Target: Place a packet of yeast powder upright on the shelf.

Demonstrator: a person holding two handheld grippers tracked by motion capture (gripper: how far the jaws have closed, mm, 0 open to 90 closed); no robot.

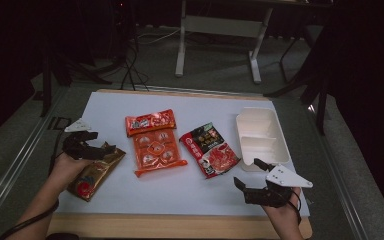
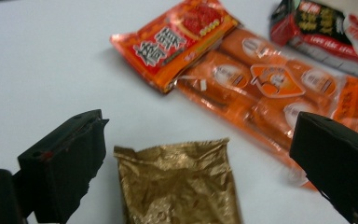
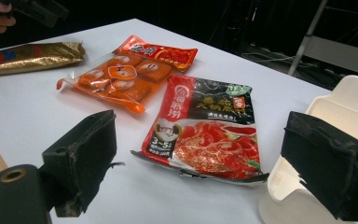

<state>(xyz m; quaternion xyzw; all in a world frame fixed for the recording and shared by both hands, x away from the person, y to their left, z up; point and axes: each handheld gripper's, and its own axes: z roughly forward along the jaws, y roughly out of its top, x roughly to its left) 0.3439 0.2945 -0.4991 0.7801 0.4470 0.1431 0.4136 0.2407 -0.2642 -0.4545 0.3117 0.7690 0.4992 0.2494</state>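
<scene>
The gold packet point(image 1: 95, 172) lies at the left edge of the white table point(image 1: 110, 107). The left gripper point(image 1: 96, 146) hovers over its top end, jaws spread wide, holding nothing. Just to its right sit an orange sachet pack point(image 1: 156, 151) and a red packet point(image 1: 150, 121). The right gripper point(image 1: 247, 174), also open and empty, hangs near the soup-base bag point(image 1: 209, 149) and the white tray point(image 1: 280, 145).

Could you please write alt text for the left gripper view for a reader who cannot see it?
The left gripper, fingers spread wide, hovers over the crinkled end of a gold packet on a white table. Beyond lie an orange multipack, a red-orange packet and a red-black pouch.
</scene>
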